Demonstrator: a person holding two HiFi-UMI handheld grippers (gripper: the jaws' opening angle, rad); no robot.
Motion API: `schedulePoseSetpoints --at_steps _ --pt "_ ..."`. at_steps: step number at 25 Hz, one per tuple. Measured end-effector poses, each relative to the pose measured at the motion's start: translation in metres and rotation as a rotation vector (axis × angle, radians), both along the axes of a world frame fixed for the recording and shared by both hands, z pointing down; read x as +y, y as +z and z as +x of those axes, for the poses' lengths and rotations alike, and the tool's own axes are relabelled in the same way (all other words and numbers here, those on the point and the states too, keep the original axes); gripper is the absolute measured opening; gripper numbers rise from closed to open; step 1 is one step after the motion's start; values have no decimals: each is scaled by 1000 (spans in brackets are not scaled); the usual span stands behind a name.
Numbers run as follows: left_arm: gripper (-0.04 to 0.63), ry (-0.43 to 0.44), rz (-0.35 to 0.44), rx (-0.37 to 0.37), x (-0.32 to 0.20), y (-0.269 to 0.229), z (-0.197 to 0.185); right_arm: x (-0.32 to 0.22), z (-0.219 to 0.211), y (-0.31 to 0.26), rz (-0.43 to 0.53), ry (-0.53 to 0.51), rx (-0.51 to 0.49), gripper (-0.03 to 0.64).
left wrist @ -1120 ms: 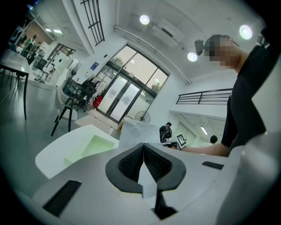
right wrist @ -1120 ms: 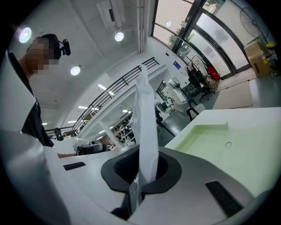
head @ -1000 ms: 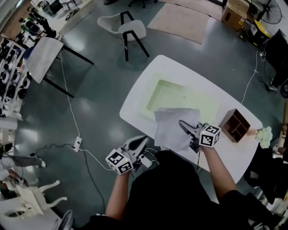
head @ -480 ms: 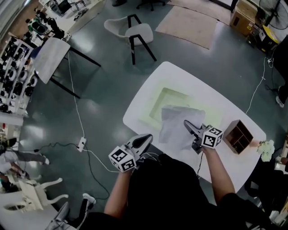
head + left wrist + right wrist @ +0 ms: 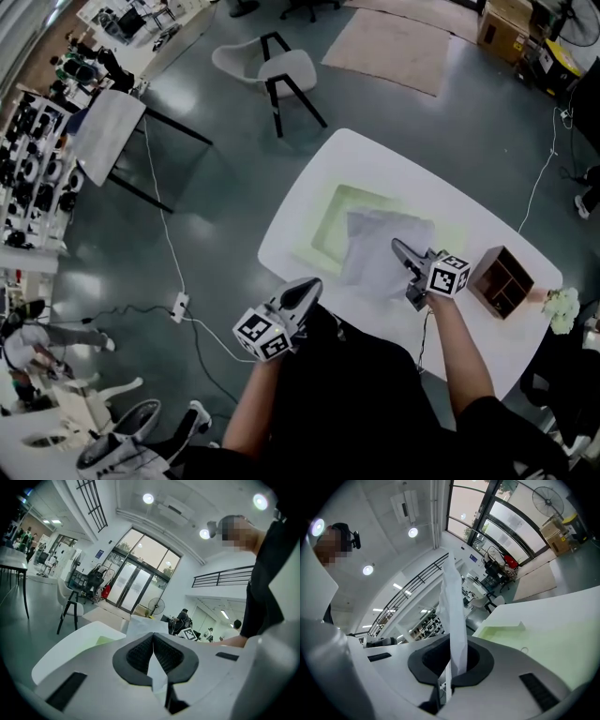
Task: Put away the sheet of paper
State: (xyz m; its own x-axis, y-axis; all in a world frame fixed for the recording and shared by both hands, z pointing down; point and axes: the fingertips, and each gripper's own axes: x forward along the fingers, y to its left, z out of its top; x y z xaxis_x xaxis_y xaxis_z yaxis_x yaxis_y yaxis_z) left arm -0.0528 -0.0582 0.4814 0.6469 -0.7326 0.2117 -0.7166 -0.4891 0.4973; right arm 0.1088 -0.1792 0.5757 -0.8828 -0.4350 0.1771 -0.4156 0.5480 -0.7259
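A white sheet of paper hangs from my right gripper, which is shut on its near edge, above the white table and the pale green mat. In the right gripper view the sheet rises upright out of the closed jaws, with the mat beyond. My left gripper is at the table's near-left edge, apart from the sheet, tips together. In the left gripper view its tips meet and the sheet shows beyond; a white sliver sits behind the tips.
A brown wooden organiser box stands on the table's right end, with white flowers past it. A white chair stands on the floor beyond the table. A power strip and cable lie on the floor at left.
My right gripper has carried the sheet up and to the right, further over the green mat. The left gripper has shifted slightly along the table's edge, and the gap between it and the sheet has grown.
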Motion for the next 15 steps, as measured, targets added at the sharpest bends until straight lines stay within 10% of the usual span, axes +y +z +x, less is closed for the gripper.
schedulePoseSetpoints --at_steps 15 --pt "5 85 -42 31 -43 27 -4 -27 35 57 -120 122 63 -2"
